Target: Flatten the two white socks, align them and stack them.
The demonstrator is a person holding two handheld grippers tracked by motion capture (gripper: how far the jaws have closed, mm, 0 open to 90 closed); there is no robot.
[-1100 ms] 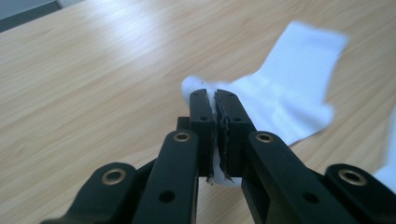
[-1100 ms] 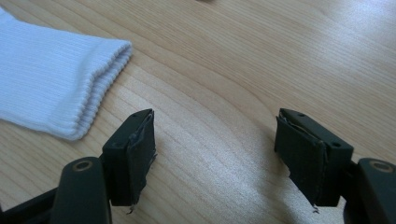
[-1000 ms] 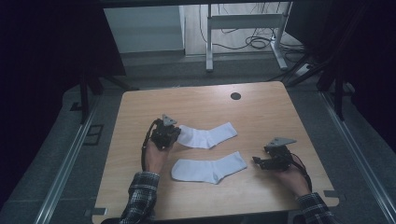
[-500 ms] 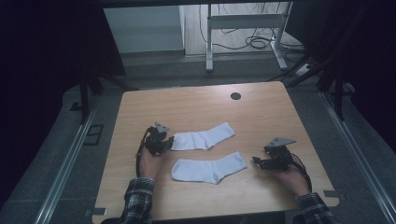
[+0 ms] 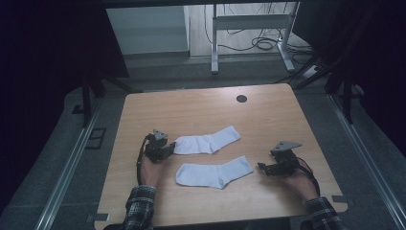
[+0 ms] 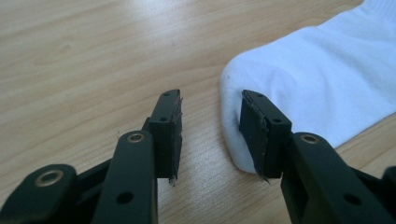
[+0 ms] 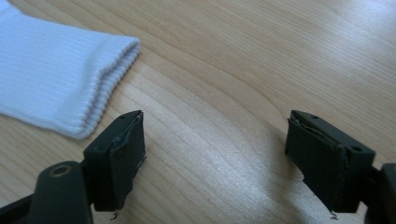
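Note:
Two white socks lie side by side on the wooden table (image 5: 268,112). The far sock (image 5: 207,142) has its toe to the left, and my left gripper (image 5: 171,149) sits right at that toe. In the left gripper view the left gripper (image 6: 212,100) is open, one jaw over bare wood and the other at the edge of the far sock's toe (image 6: 327,79). The near sock (image 5: 214,173) has its cuff toward my right gripper (image 5: 261,167). That right gripper (image 7: 217,121) stands wide open over bare wood, a short way from the near sock's ribbed cuff (image 7: 56,79).
A dark round hole (image 5: 242,98) sits in the table near its far edge. Beyond the table stand a white desk frame (image 5: 249,36) and cables on the floor. A metal rail (image 5: 72,163) runs along the left side.
My left gripper has drawn back toward the person and slightly left, from over the far sock's foot to its toe end. The right gripper and both socks have stayed put.

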